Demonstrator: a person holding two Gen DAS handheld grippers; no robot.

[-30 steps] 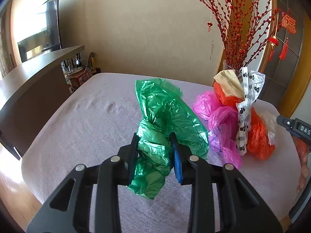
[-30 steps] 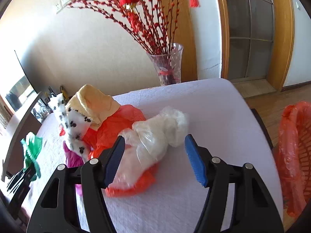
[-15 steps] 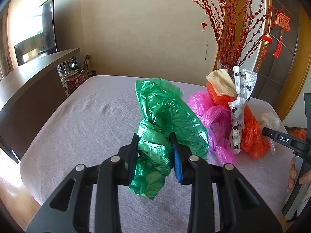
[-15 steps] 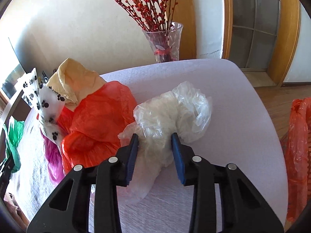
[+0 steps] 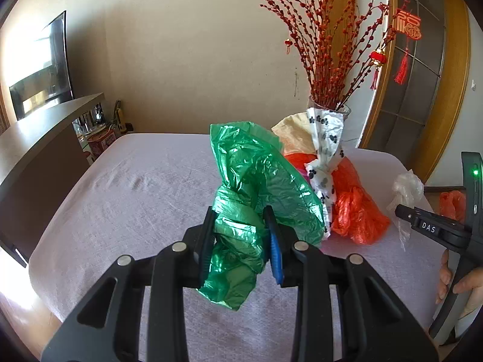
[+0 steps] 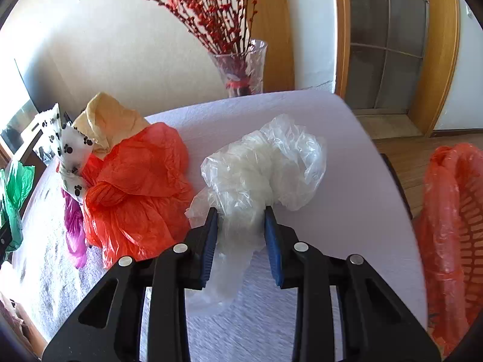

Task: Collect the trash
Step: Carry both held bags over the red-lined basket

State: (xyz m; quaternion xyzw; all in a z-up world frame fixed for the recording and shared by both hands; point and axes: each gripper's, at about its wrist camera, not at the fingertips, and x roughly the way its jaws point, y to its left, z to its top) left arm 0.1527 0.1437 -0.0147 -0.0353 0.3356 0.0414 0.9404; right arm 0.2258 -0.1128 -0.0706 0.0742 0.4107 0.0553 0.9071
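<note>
Change: right gripper (image 6: 240, 238) has gone from wide open around the clear bag (image 6: 265, 169) to jaws closing, pads pinching its neck; left gripper (image 5: 240, 238) swung toward the vase, grip unchanged.
Left fingers: narrow, clamped on green bag (image 5: 256, 187), lifted off the table (image 5: 135, 187).
Right fingers: narrow, clear bag between them, bag's bulk resting on the table.
Landmark: vase (image 6: 241, 66) with red twigs, far table edge.
Pile: orange bag (image 6: 142, 187), beige bag (image 6: 108, 117), paw-print bag (image 6: 69, 154), magenta bag (image 6: 74, 226), in front-left of the vase, just beside the clear bag.
Obstruction: green bag hides part of the pile in left view.
Bin: orange-lined basket (image 6: 452, 217), off the table, right of the vase.
Hand: fingers (image 5: 462, 280) on right gripper's handle.
</note>
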